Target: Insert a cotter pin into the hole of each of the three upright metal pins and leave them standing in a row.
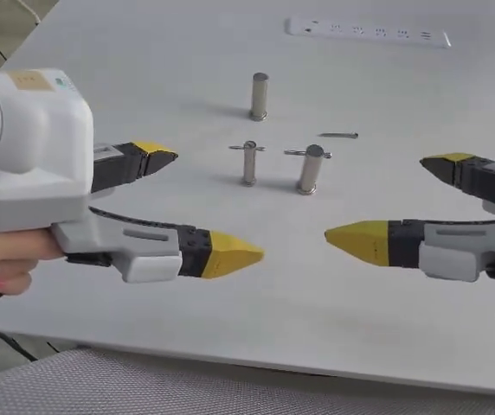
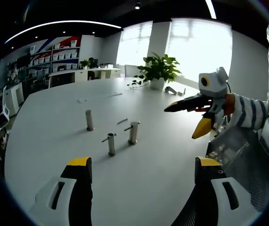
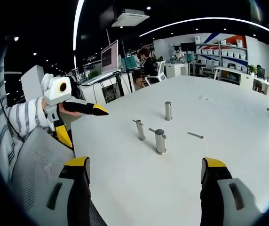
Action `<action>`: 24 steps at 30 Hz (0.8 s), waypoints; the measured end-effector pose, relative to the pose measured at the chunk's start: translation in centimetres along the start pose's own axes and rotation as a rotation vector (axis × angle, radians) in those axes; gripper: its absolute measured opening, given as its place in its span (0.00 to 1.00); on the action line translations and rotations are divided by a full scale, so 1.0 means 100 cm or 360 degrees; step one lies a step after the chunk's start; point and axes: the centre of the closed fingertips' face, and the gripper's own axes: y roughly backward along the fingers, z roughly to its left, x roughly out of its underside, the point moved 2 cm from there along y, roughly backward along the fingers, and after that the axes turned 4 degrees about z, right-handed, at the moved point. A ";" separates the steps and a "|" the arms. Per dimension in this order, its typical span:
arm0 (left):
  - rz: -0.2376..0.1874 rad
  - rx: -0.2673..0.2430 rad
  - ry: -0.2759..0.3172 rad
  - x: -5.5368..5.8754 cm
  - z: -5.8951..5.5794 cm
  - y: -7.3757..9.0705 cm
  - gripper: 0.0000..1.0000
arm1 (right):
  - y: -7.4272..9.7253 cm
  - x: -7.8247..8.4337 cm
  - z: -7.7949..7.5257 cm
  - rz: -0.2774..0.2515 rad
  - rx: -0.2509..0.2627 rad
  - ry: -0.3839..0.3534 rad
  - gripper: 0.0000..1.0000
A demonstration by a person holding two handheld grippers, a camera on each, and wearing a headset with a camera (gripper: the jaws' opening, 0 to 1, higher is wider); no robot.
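Three short, upright, silver metal pins are counted on the white table: a far pin, a near-left pin and a near-right pin. The two near ones stand side by side, and the far one is set behind them, so a triangle is formed.

Three thin metal cotter pins are counted. An inserted cotter pin is seen crosswise through the top of the near-left pin. A second inserted cotter pin is seen through the top of the near-right pin. A loose cotter pin lies flat on the table, right of the far pin and apart from it. No cotter pin is carried by the far pin.

Two hand-held grippers with black, yellow-tipped jaws are counted. The left gripper is held at the left with its jaws spread wide and nothing between them. The right gripper is held at the right, likewise spread and gripping nothing. The three metal pins stand between the two grippers, touched by neither. The loose cotter pin lies farther out and left of the right gripper's far jaw, apart from it.

One white power strip lies at the far edge.
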 end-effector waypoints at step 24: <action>-0.0016 0.0011 -0.0168 -0.050 0.023 -0.020 0.86 | 0.010 0.017 0.015 0.0041 0.0009 -0.0063 0.98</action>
